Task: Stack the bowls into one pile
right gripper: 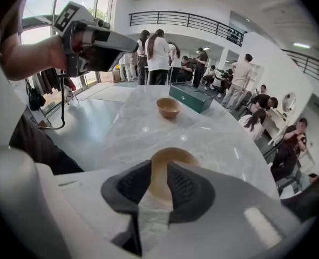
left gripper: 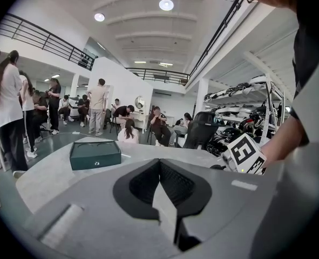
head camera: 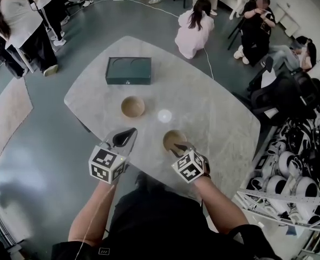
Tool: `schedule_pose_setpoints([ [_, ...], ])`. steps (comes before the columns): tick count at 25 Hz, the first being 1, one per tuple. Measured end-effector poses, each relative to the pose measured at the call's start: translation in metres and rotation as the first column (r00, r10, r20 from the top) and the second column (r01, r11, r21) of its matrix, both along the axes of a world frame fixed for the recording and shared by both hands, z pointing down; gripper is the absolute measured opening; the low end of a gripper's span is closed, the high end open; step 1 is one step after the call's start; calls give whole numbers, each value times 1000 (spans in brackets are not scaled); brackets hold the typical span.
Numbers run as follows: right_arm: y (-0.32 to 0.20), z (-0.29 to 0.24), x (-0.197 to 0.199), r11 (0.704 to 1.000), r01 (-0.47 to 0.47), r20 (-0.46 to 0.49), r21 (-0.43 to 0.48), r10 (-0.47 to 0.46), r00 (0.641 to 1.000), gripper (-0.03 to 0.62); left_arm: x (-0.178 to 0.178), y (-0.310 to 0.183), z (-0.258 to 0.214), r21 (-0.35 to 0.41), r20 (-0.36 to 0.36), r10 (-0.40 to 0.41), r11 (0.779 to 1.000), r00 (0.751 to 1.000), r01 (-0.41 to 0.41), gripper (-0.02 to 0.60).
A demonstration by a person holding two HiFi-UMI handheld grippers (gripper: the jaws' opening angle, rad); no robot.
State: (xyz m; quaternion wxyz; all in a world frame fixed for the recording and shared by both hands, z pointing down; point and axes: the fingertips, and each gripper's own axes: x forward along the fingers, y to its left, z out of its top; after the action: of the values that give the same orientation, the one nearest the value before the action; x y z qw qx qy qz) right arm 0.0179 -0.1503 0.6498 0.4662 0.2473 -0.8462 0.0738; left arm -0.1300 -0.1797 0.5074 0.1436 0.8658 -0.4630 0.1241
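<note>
Currently, 2 tan bowls sit well apart on the pale marble tabletop [head camera: 219, 118], not yet stacked. The near bowl [head camera: 172, 138] lies close to the person's edge, and the far bowl [head camera: 132, 106] sits nearer the middle, just in front of a dark green box [head camera: 128, 70].

The right gripper [head camera: 181, 147] is at the near bowl's rim on the person's side. In the right gripper view its claw [right gripper: 159, 169] stands narrowly apart, with the bowl's tan inside [right gripper: 172, 156] showing through the gap. Whether the pads touch the bowl cannot be told. The far bowl [right gripper: 168, 107] and the box [right gripper: 190, 97] lie beyond it.

The left gripper [head camera: 124, 137] hovers left of the near bowl, apart from both bowls. Its claw [left gripper: 159, 162] is closed tip to tip, holding nothing, and points toward the box [left gripper: 94, 154].

Several people stand or sit on the floor around the table.
</note>
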Motion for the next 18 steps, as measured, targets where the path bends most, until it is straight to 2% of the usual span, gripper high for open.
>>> schedule_pose_setpoints([
  [4, -13, -28, 12, 996, -79, 90, 38, 76, 993, 100, 9, -6, -9, 14, -11, 11, 1000, 1000, -11, 11],
  [7, -23, -60, 28, 987, -152, 209, 60, 137, 968, 100, 17, -11, -20, 44, -5, 9, 999, 1000, -9, 11],
  [10, -33, -95, 49, 972, -220, 348, 84, 178, 920, 98, 28, -12, -29, 49, 16, 0, 999, 1000, -1, 11],
  [13, -40, -125, 70, 954, -283, 475, 97, 205, 856, 89, 31, -13, -38, 59, 23, -25, 998, 999, 24, 11],
  [15, -44, -141, 83, 942, -320, 529, 102, 221, 819, 67, 30, -13, -44, 69, 17, -47, 997, 999, 45, 11],
  [18, -48, -159, 94, 924, -363, 573, 122, 233, 786, 35, 26, -15, -48, 78, 19, -49, 996, 999, 47, 11],
])
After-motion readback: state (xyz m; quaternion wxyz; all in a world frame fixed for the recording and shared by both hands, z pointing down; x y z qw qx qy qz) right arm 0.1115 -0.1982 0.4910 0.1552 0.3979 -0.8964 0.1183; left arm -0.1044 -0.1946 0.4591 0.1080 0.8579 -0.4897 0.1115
